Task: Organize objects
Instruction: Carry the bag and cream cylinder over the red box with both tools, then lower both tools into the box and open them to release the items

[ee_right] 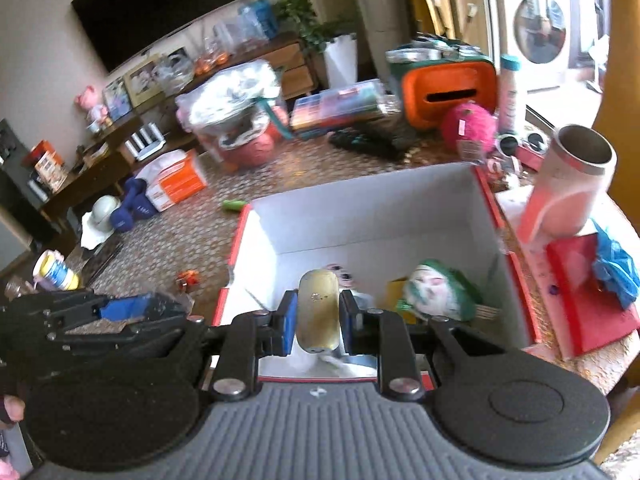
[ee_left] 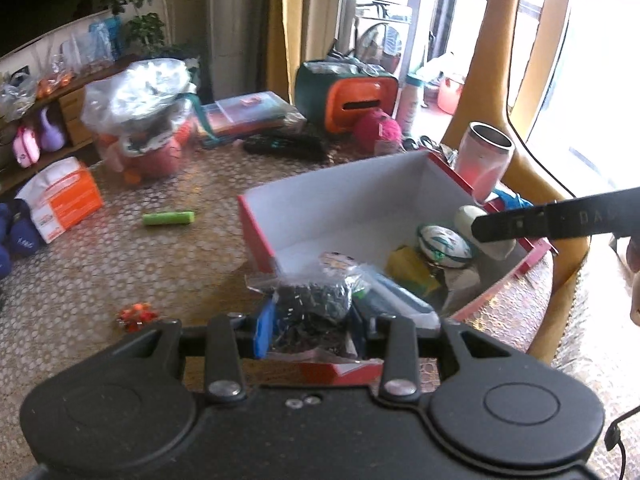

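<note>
On the patterned tabletop, far left, sits an orange-and-white carton (ee_left: pixel 60 200), and just right of it a green tube (ee_left: pixel 169 218) lies flat, well apart from everything else. Nearer the camera, a small orange trinket (ee_left: pixel 135 315) rests by the left gripper (ee_left: pixel 310 330), whose blue-padded fingers are closed around a clear zip bag of small dark parts (ee_left: pixel 310 300); the crinkled bag is crammed with tiny dark pieces and hangs over the near corner of the box.

Moving right, the red box (ee_left: pixel 256 236) stands open, white inside, red on rim and outer walls. On its floor lie a yellow packet (ee_left: pixel 410 268) and a small white-and-green ball (ee_left: pixel 444 246), beside each other at the right end.

Over in the right wrist view, the right gripper (ee_right: pixel 319 316) is clamped on a pale, rounded capsule-shaped object (ee_right: pixel 318 312), yellowish and smooth, pinched upright between the blue pads above the near edge of the box. Right of the box, a pink steel-lined tumbler (ee_right: pixel 568 188) stands tilted on a red lid (ee_right: pixel 592 312), with a crumpled blue bag (ee_right: pixel 614 270) touching that lid.
</note>
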The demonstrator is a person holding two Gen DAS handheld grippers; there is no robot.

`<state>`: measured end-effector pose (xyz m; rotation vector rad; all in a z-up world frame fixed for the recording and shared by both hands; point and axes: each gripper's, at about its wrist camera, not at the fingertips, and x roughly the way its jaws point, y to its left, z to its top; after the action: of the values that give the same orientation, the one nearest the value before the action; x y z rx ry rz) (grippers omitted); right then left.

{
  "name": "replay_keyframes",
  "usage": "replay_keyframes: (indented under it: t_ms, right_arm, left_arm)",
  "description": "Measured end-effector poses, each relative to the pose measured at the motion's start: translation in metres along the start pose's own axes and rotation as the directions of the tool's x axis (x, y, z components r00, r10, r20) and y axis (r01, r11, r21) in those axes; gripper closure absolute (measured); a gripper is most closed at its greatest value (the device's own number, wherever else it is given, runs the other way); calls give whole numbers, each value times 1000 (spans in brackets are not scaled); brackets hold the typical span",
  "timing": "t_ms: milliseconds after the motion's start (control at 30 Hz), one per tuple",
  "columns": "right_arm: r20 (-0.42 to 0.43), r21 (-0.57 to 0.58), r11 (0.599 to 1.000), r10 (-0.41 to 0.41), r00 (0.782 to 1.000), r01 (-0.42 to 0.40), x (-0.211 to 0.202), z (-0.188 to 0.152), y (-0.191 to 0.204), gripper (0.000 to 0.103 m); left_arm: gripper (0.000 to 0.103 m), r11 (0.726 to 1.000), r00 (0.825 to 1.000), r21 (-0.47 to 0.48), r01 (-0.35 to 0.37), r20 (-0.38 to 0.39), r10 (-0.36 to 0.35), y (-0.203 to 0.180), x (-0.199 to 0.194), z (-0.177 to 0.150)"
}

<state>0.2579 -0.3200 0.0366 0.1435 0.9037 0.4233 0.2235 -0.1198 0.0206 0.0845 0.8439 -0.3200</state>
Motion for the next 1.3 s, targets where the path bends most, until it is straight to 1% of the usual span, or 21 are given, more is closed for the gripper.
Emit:
replay_keyframes:
  t_ms: [300, 500, 567, 700, 933, 1133, 1300]
  right_arm:
    - [-11, 43, 999, -26, 1000, 26, 14, 7, -40, 82]
    - [-37, 59, 998, -21, 999, 23, 39, 21, -52, 82]
    - [-48, 66, 997, -25, 999, 28, 51, 26, -55, 82]
    - [-83, 74, 997, -26, 996, 32, 81, 38, -57, 82]
    - [-120, 87, 995, -44, 992, 55, 125, 58, -57, 82]
    - [-171, 57, 995, -67, 983, 78, 155, 60, -54, 82]
    - [-221, 56, 994, -81, 972, 96, 176, 55, -60, 82]
  left_arm:
    - [66, 999, 999, 36, 6, -45, -4, -26, 35, 10]
    - [66, 999, 998, 44, 0, -64, 3, -35, 64, 25]
    - [66, 999, 997, 40, -12, -71, 15, -37, 76, 31]
    - [66, 999, 995, 16, -31, -91, 32, -36, 100, 43]
    - [66, 997, 990, 41, -70, -124, 74, -39, 138, 58]
    - [66, 996, 982, 48, -79, -168, 86, -40, 163, 59]
    - [66, 996, 976, 48, -79, -200, 87, -36, 177, 56]
